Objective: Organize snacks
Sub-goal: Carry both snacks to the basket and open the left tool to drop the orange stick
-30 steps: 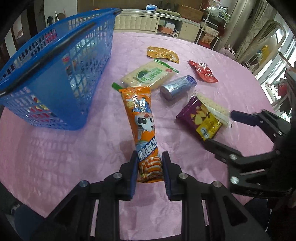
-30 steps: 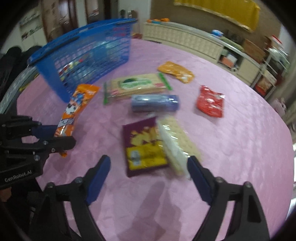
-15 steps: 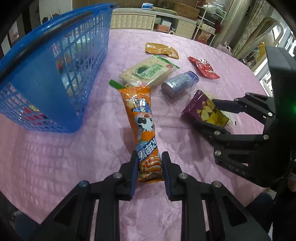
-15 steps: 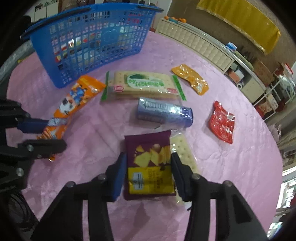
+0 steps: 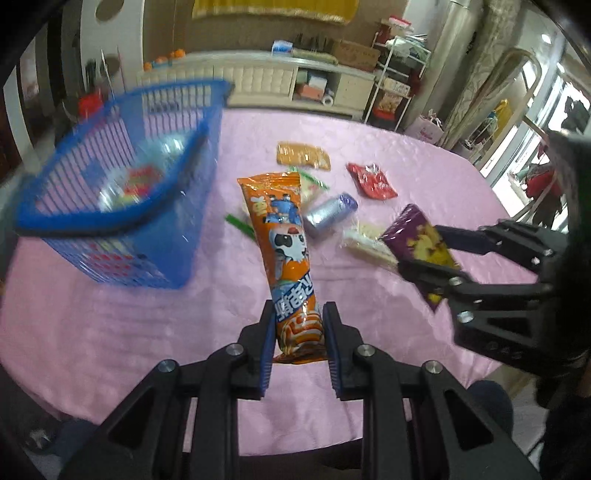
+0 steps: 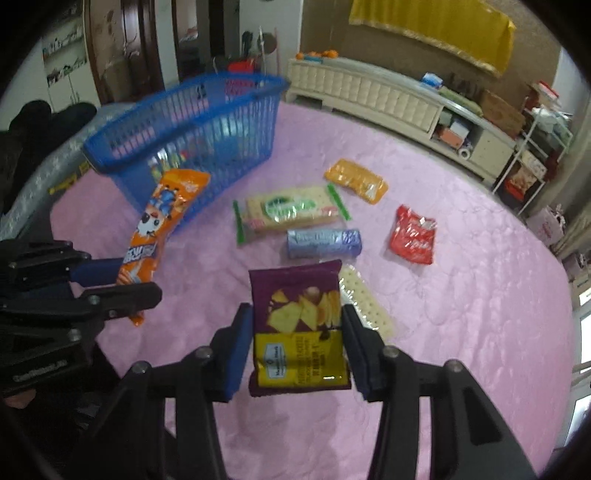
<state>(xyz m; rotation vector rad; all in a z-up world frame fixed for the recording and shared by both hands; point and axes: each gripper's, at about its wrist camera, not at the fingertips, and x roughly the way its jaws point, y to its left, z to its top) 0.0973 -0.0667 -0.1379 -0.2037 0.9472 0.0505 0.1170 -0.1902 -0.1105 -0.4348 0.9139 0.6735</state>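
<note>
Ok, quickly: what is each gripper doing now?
Left gripper: closed on the orange pack.
Right gripper: closed on the purple bag.

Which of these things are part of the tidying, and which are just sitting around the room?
Part of the job:
- blue basket
- orange snack pack in the left gripper
- purple chip bag in the right gripper
- green cracker pack, blue roll, red pouch, orange pouch, clear cracker pack

Just lying about:
- cream sideboard
- yellow cloth
</note>
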